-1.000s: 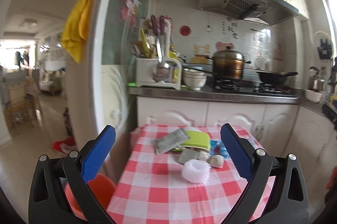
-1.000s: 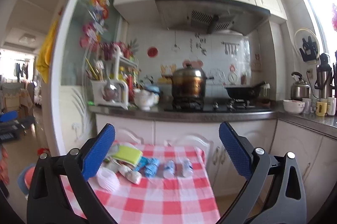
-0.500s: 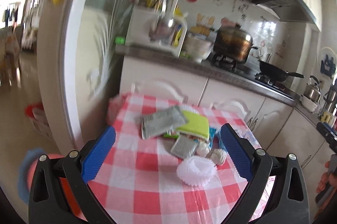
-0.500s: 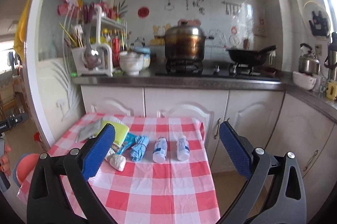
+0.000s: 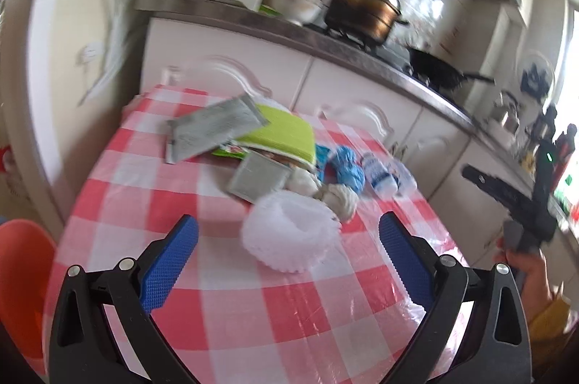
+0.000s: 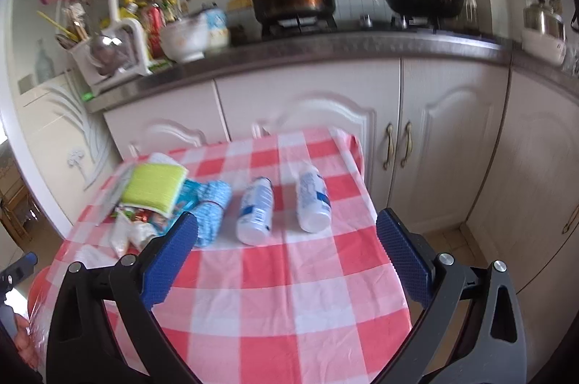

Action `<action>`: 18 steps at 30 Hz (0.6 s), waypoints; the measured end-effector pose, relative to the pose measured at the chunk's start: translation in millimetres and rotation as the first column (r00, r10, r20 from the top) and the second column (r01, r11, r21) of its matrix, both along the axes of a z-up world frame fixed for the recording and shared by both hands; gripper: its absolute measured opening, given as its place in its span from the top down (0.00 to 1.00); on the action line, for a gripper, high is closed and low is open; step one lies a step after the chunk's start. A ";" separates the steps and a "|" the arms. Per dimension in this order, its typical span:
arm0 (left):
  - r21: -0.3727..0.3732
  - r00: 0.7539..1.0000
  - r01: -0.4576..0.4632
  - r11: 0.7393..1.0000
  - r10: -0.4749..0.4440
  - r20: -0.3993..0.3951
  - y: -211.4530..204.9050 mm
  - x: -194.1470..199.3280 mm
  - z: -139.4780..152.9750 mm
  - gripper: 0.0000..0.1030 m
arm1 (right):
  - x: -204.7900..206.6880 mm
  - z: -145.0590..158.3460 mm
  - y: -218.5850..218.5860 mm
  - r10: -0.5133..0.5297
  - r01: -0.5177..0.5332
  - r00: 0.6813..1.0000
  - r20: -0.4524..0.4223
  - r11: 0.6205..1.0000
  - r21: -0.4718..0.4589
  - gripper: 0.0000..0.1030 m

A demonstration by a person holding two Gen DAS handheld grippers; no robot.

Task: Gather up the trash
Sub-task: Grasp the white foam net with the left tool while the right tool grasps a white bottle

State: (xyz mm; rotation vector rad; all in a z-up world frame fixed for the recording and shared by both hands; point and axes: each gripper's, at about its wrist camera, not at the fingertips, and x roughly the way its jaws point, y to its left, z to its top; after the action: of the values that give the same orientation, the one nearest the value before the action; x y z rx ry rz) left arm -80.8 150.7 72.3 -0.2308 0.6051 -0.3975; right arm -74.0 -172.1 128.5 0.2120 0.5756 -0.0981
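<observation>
With its blue-padded jaws spread wide and nothing between them, the left gripper (image 5: 288,248) hovers low over the checked tablecloth (image 5: 224,319), and the white foam net (image 5: 288,234) sits dead ahead in the lower centre of its frame, framed by the two pads and nearer to this gripper than anything else on the table. The net is a squat ring with no real long axis, lying open side up, so I judge the jaws need no turn to close around it, only a short advance and drop. Just beyond it, toward the middle of the frame, lies the rest of the litter: a crumpled white wad (image 5: 338,197) touching the net's far edge, a small grey pouch (image 5: 258,179), a lime-green packet (image 5: 278,134) and a larger grey pouch (image 5: 213,129) overlapping it at upper left. The right gripper (image 6: 287,257), equally wide and empty, faces two white bottles (image 6: 255,216) lying on their sides in the centre of its frame, their long axes running away from the camera, roughly in line with the gripper's reach. An orange bin (image 5: 23,279) shows at the left view's lower left edge, probably where the trash goes.
</observation>
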 end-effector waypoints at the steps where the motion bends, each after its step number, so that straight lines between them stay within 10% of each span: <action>1: 0.012 1.000 0.013 1.000 -0.013 -0.001 -5.7 2.5 -2.1 0.05 | 7.1 -4.8 -4.7 -0.006 0.006 1.000 -0.015 1.000 0.014 0.03; 10: 0.116 0.998 0.054 0.992 -0.048 -0.051 -44.7 35.3 -31.3 0.05 | 86.6 -44.4 -48.1 -0.011 0.029 0.989 -0.151 0.992 0.121 0.05; 14: 0.146 0.996 0.069 0.987 -0.060 -0.069 -55.1 45.2 -40.5 0.05 | 116.8 -60.8 -58.7 0.003 0.032 0.976 -0.218 0.987 0.155 0.35; 18: 0.162 0.996 0.065 0.985 -0.053 -0.077 -60.9 53.5 -44.1 0.05 | 134.1 -76.4 -59.4 0.013 0.027 0.963 -0.269 0.989 0.146 0.37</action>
State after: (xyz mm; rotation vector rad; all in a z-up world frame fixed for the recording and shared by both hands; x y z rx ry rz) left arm -27.4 89.8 28.2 -0.0697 0.7136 -0.3950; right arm 60.1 -231.5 52.1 0.3486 0.8548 -0.0914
